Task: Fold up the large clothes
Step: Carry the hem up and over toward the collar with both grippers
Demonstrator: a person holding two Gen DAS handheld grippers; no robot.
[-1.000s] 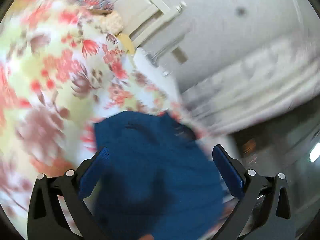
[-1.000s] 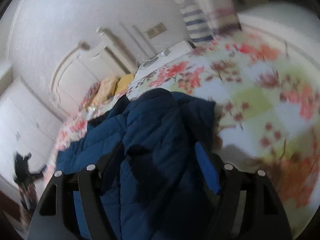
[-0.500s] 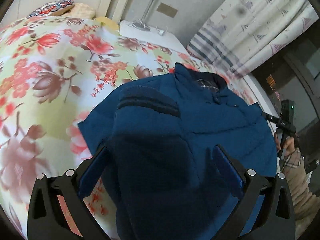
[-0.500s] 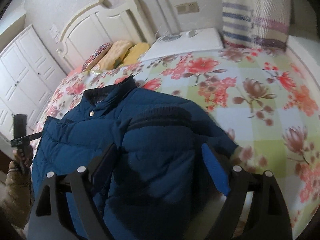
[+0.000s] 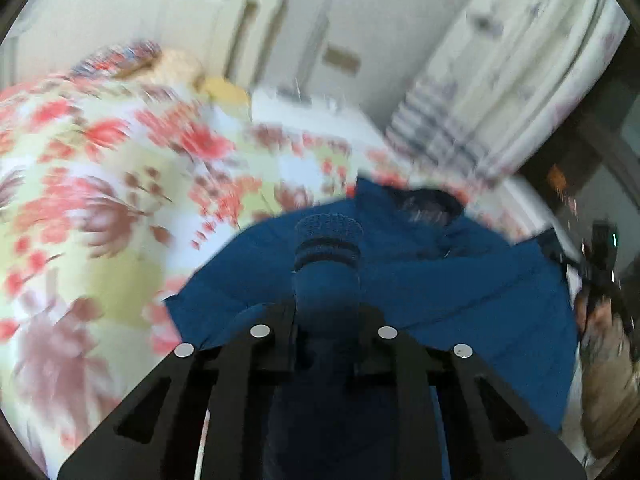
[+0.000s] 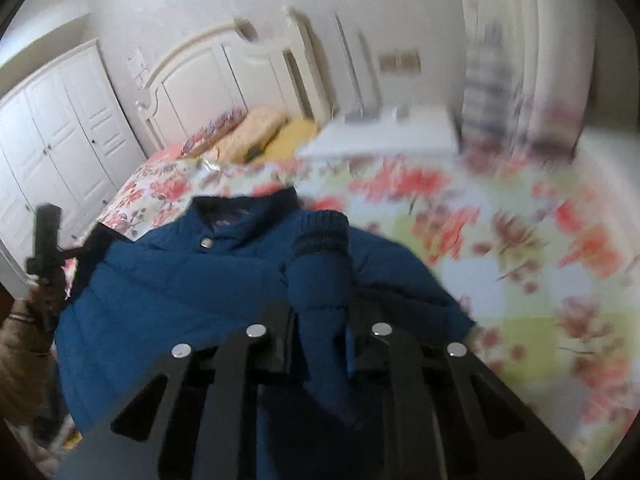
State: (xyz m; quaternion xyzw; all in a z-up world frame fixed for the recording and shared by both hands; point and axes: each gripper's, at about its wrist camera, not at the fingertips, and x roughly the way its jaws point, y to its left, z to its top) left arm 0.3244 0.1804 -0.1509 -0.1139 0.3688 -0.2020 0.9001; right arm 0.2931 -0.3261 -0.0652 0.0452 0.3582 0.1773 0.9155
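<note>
A dark blue padded jacket (image 5: 460, 292) lies on the floral bedspread (image 5: 80, 200), collar toward the headboard; it also shows in the right wrist view (image 6: 168, 292). My left gripper (image 5: 326, 320) is shut on one sleeve (image 5: 326, 276), whose ribbed cuff sticks up past the jaws. My right gripper (image 6: 322, 320) is shut on the other sleeve (image 6: 320, 276), cuff up likewise. Each view shows the other hand-held gripper at the jacket's far side, at the right edge of the left wrist view (image 5: 600, 264) and the left edge of the right wrist view (image 6: 46, 248).
Pillows (image 6: 248, 136) lie at the white headboard (image 6: 208, 80). A white nightstand (image 6: 384, 136) and striped curtains (image 5: 460, 120) stand beyond the bed. White wardrobe doors (image 6: 52, 128) are on the left. The floral bedspread (image 6: 540, 260) spreads wide beside the jacket.
Both grippers have closed on the jacket sleeves; half a second ago the jaws were open over the fabric. The views have tilted up and blurred with motion.
</note>
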